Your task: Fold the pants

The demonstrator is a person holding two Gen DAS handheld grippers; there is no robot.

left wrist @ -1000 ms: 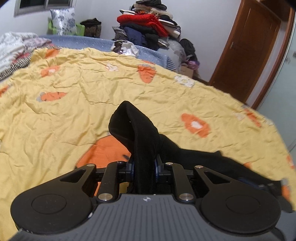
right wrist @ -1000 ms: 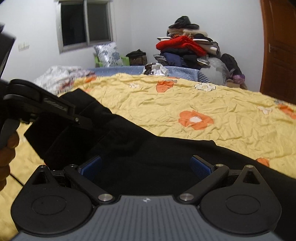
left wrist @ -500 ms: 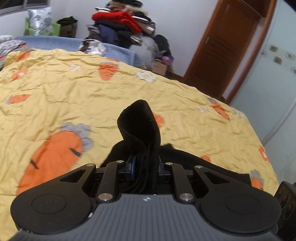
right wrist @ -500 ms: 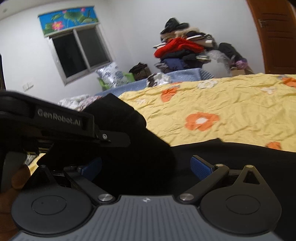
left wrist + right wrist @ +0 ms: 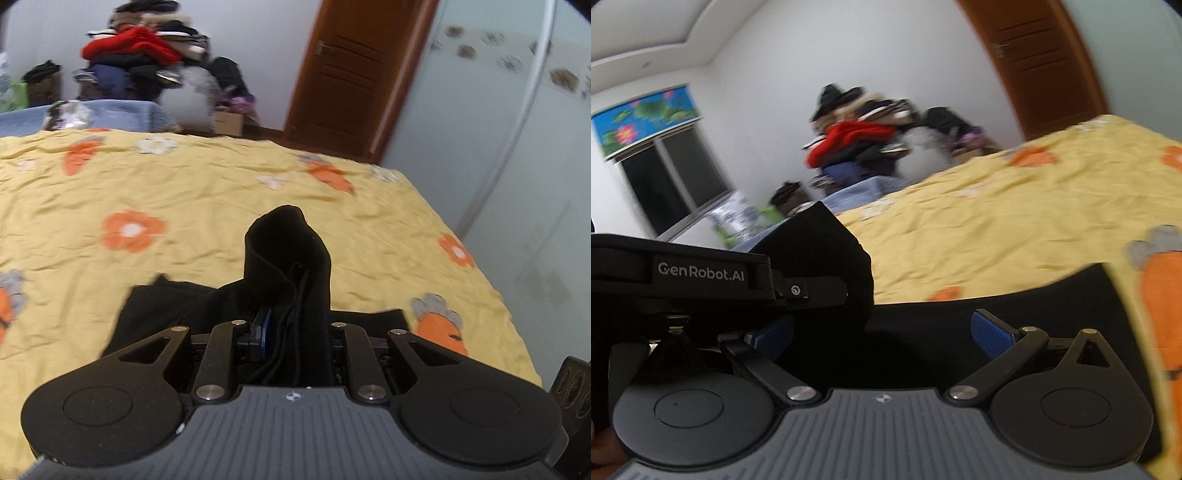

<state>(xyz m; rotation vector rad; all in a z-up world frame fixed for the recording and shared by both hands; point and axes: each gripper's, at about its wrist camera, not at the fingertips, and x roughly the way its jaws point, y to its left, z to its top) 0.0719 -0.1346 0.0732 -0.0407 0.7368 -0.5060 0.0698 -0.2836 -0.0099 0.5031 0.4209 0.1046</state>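
Note:
The black pants (image 5: 288, 258) lie on a yellow bedspread (image 5: 184, 206) with orange carrot and flower prints. My left gripper (image 5: 295, 325) is shut on a bunched fold of the pants, which sticks up between its jaws. In the right wrist view my right gripper (image 5: 882, 332) is open, its blue pads (image 5: 991, 332) spread wide over the black cloth (image 5: 997, 291). The left gripper's body (image 5: 701, 273) sits close at the left with its held fold (image 5: 827, 251) beside it.
A pile of clothes (image 5: 140, 59) with a red garment stands at the far wall. A brown door (image 5: 351, 74) is at the right. A pale wardrobe panel (image 5: 517, 147) runs along the bed's right edge. A window (image 5: 665, 177) shows at the left.
My left gripper has carried the held fold rightward across the bed, toward the door side. The right gripper has tilted upward and stayed open over the cloth.

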